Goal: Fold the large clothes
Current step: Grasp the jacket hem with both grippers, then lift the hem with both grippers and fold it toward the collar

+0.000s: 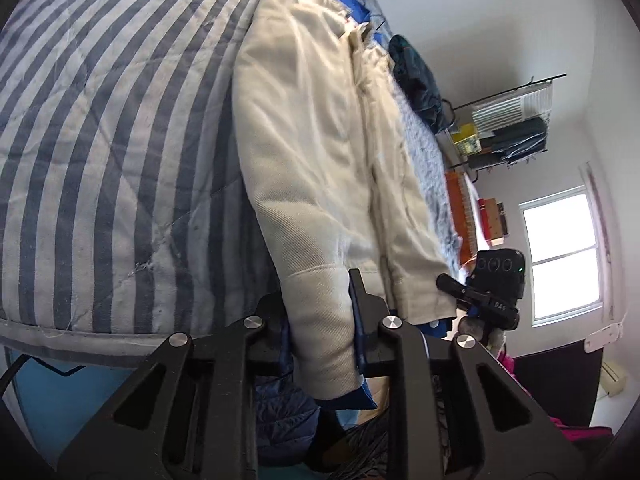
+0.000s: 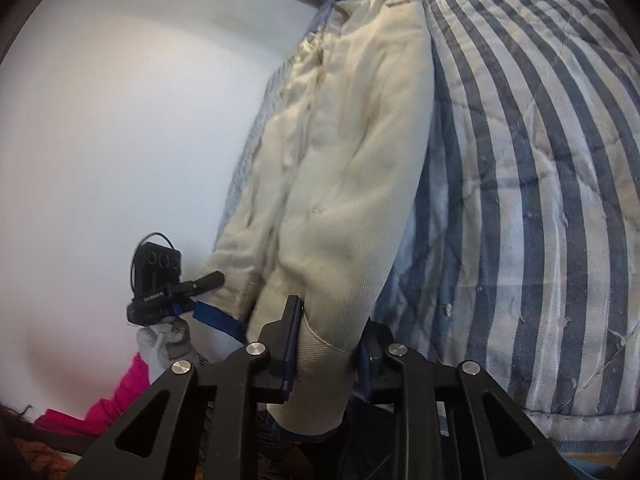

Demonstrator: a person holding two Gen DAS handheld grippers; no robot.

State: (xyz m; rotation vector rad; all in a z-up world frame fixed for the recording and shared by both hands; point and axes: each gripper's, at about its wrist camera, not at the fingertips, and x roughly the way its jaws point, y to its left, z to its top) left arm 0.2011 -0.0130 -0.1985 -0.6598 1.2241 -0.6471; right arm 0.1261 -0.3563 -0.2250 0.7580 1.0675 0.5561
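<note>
Now the cream jacket lies on the striped bed; each tool, left and right, is closed on a cuff. Uneven pulling could let one cuff slip.

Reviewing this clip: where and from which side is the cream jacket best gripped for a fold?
At the ribbed sleeve cuffs, approached from the bed's near edge. The cream jacket lies flat on the striped quilt, cuffs overhanging the edge. The left gripper and right gripper each already pinch one.
</note>
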